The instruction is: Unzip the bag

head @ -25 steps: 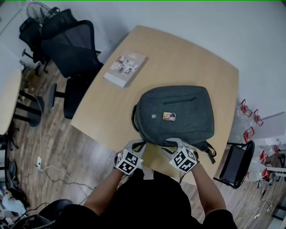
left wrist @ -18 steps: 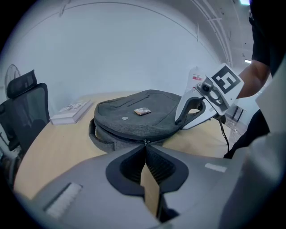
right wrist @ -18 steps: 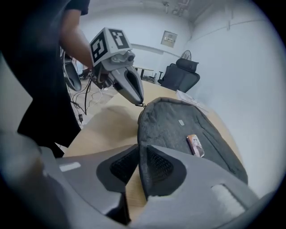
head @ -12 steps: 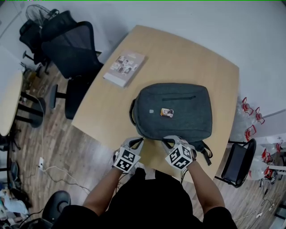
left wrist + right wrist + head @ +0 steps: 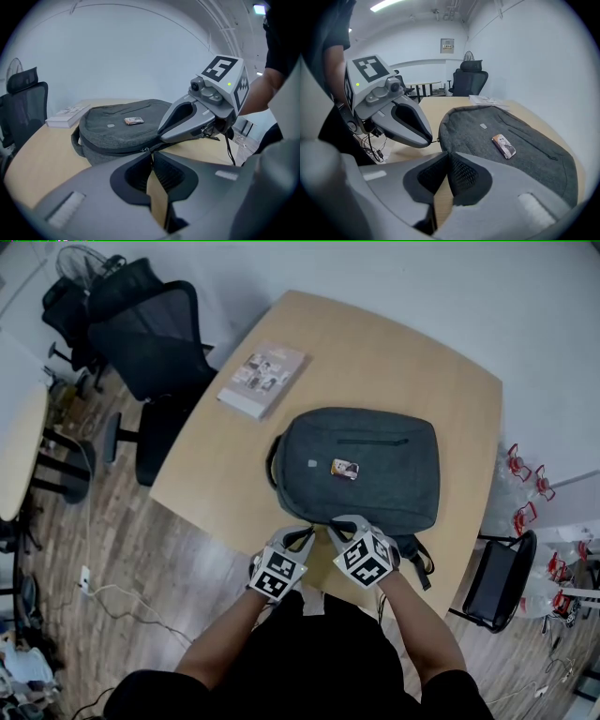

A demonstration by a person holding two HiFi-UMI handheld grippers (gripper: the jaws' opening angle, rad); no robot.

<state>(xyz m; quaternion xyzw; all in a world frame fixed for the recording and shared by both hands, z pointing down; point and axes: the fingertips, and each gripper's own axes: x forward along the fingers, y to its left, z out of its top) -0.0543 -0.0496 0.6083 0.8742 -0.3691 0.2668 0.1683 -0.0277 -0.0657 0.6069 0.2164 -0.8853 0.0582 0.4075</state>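
1. Book (image 5: 262, 381), upper left of the wooden table (image 5: 441, 381).
2. Left gripper (image 5: 306, 533), lower centre: jaws together, pinching a zipper pull (image 5: 146, 150) on the near edge of the grey backpack (image 5: 361, 465).
3. Right gripper (image 5: 337, 523), just beside it: jaws have just been closing and now meet at that edge, with nothing visible between them.
4. The backpack lies flat at frame centre.

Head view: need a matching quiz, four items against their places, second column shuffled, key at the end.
Items:
1. backpack
2. book
3. office chair
4. small card

Places:
A. standing beside the table, off its left side
B. lying on top of the backpack
C. middle of the table
D. flat on the table, near the edge by the chair

Pairs: 1-C, 2-D, 3-A, 4-B
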